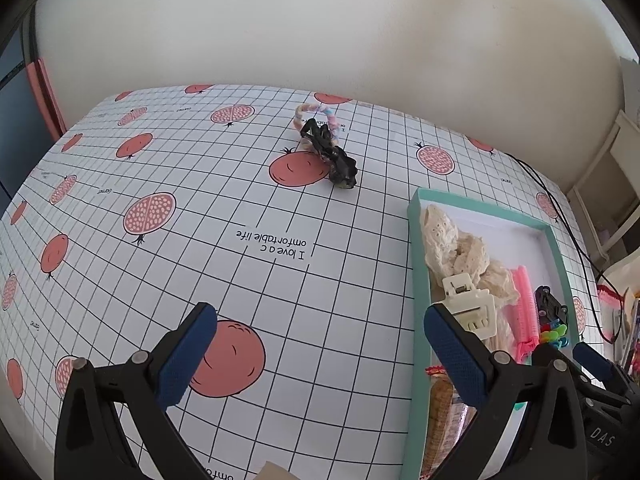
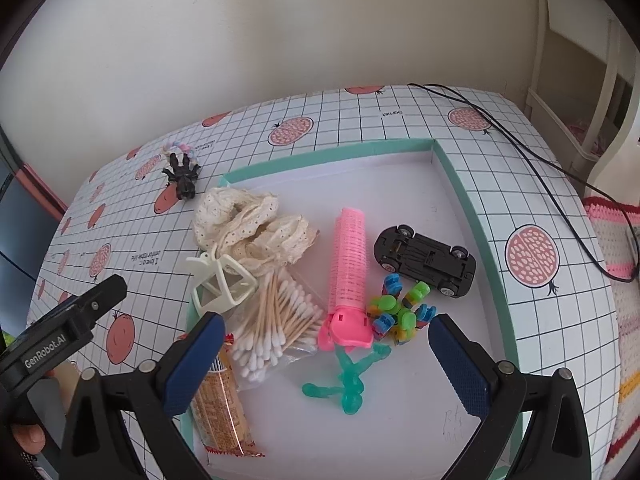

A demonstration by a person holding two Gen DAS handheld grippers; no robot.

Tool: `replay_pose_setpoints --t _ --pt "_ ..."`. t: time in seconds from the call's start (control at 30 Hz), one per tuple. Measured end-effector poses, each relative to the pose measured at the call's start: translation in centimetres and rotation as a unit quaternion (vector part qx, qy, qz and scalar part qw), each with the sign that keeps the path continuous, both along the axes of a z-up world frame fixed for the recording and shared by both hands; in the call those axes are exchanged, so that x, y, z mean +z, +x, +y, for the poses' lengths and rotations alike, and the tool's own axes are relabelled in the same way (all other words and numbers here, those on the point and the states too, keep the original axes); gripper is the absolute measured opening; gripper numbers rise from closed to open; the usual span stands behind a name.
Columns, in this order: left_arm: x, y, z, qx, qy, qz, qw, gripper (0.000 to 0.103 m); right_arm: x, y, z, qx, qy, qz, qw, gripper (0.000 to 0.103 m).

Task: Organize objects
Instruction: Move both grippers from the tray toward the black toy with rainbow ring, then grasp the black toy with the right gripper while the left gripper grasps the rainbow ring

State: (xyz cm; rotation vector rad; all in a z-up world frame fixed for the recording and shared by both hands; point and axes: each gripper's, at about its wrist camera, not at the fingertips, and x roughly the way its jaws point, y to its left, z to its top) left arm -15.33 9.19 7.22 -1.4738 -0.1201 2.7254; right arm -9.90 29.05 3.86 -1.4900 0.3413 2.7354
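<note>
A black toy creature (image 1: 332, 156) (image 2: 182, 178) lies on the pomegranate tablecloth, touching a pastel hair tie (image 1: 316, 114) (image 2: 180, 150). A teal-rimmed box (image 2: 332, 152) (image 1: 416, 260) holds a cream lace scrunchie (image 2: 248, 220), a white claw clip (image 2: 220, 284), cotton swabs (image 2: 276, 320), a pink roller (image 2: 350, 264), an upturned black toy car (image 2: 426, 260), bright linked beads (image 2: 400, 308), a teal rubbery figure (image 2: 348, 384) and a snack packet (image 2: 220, 408). My left gripper (image 1: 320, 344) hangs open over the cloth, left of the box. My right gripper (image 2: 326, 344) is open and empty above the box's near end.
A black cable (image 2: 540, 168) trails over the table's far right corner. Right of the table are a striped crochet mat (image 2: 612, 240) and white furniture (image 2: 592, 80). A thumb (image 2: 30, 436) shows on the left gripper's handle. A pale wall backs the table.
</note>
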Motion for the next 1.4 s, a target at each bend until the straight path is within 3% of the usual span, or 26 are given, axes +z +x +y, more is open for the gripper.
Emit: replay_pose_setpoints --t 0.27,0.4,0.57,1.0,1.27,1.4 --pt "1.5 -1.9 -2.7 0.02 0.061 0.008 0.9979 0.103 3.7 -0.7 -0.7 -0.003 -0.019 0.071 0.997 0.103" --pt "2.3 -3.7 -4.3 0.022 0.054 0.027 0.9979 0.103 4.4 -2.8 -1.7 0.008 -0.023 0.074 0.997 0.103" --pt "1.9 -7.1 -6.3 0.019 0.066 0.012 0.9975 0.103 4.6 -6.5 -3.6 0.037 -0.004 0.07 0.997 0.103" --pt "1.0 -17.8 -10.0 0.014 0.072 0.005 0.9973 0.103 2.2 -16.7 -10.6 0.112 0.038 0.049 0.992 0.103" --pt "-0.4 -21.6 -8.6 -0.018 0.049 0.006 0.9986 0.103 -0.5 -20.7 -14.3 0.14 0.028 0.019 0.99 0.103" --pt "-1.4 -22.5 -8.6 -0.021 0.063 0.01 0.9978 0.103 -1.8 -22.0 -15.5 0.142 0.024 -0.003 0.99 0.103"
